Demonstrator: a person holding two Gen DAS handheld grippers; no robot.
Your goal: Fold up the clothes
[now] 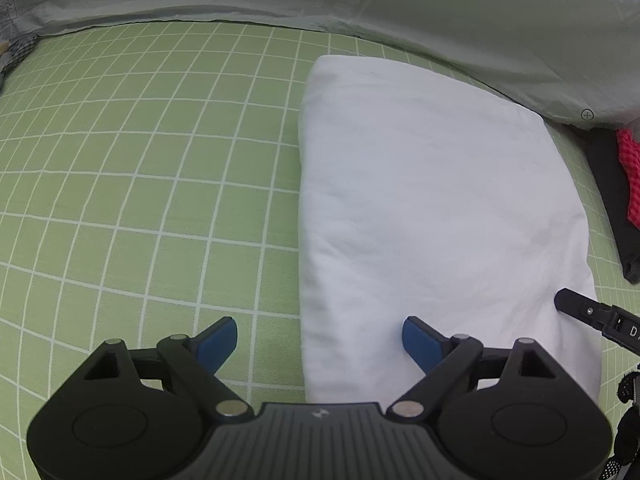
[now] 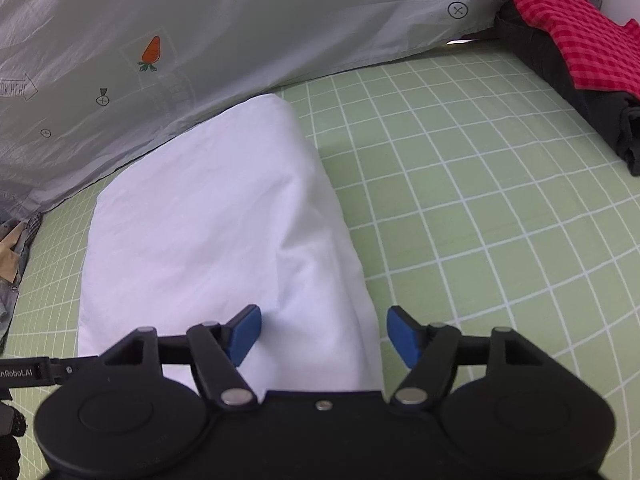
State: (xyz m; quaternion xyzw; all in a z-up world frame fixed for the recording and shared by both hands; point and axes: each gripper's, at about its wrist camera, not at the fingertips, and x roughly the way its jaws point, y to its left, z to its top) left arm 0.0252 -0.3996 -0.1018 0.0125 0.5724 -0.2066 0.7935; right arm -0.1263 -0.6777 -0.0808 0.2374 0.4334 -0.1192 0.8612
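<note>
We see a white garment folded into a long rectangle, lying flat on the green checked sheet. Our left gripper hovers over its near left edge, fingers spread wide and holding nothing. Our right gripper hangs over its near right edge, fingers likewise apart and empty. At twelve o'clock a pale printed cloth borders the sheet. At two o'clock in the right view, a red checked cloth rests on dark clothes.
</note>
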